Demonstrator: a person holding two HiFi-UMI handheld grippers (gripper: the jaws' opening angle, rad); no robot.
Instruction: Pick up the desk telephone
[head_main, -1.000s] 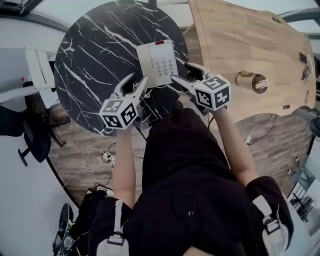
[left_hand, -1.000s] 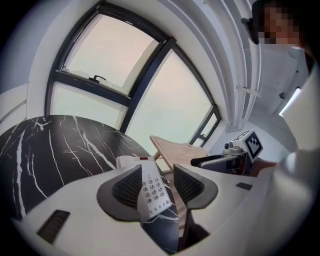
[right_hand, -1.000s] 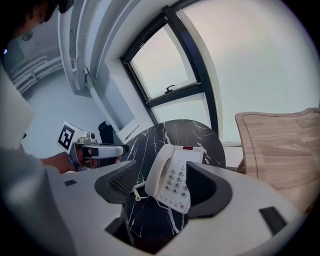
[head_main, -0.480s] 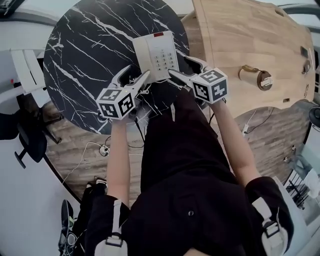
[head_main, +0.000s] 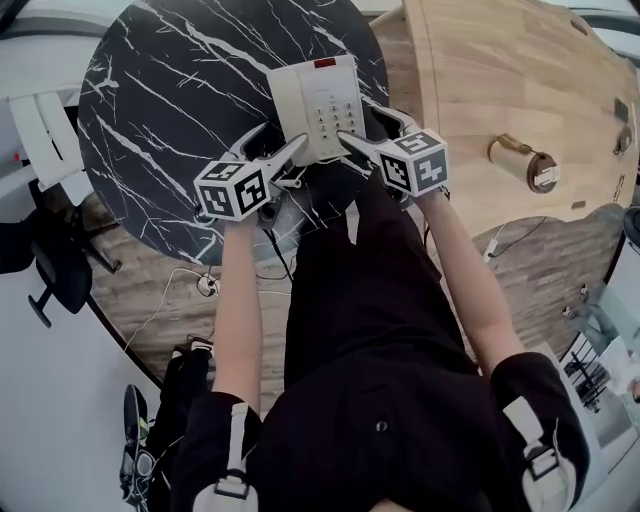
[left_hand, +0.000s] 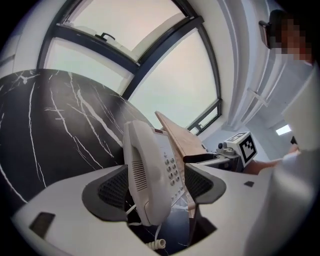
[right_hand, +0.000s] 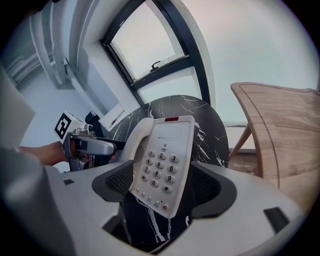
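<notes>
- Bracketing the desk telephone (head_main: 318, 105) at its near corners with left claw (head_main: 281, 140) and right claw (head_main: 358, 124), seemingly preparing a two-sided lift.
- Holding both jaws wide, just now opening further, framing the phone's near end without pressing.
- Resting flat on the round, white-veined black marble bench (head_main: 170, 100); showing smooth cream plastic, rounded handset (right_hand: 136, 145).

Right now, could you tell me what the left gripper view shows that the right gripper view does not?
Only the left gripper view shows the coiled cord end and the right hand-held gripper. Only the right gripper view shows the keypad face-on and the left hand-held gripper. Both show the telephone between each gripper's own jaws, which have just been opening and do not press it, on the black marble table.
</notes>
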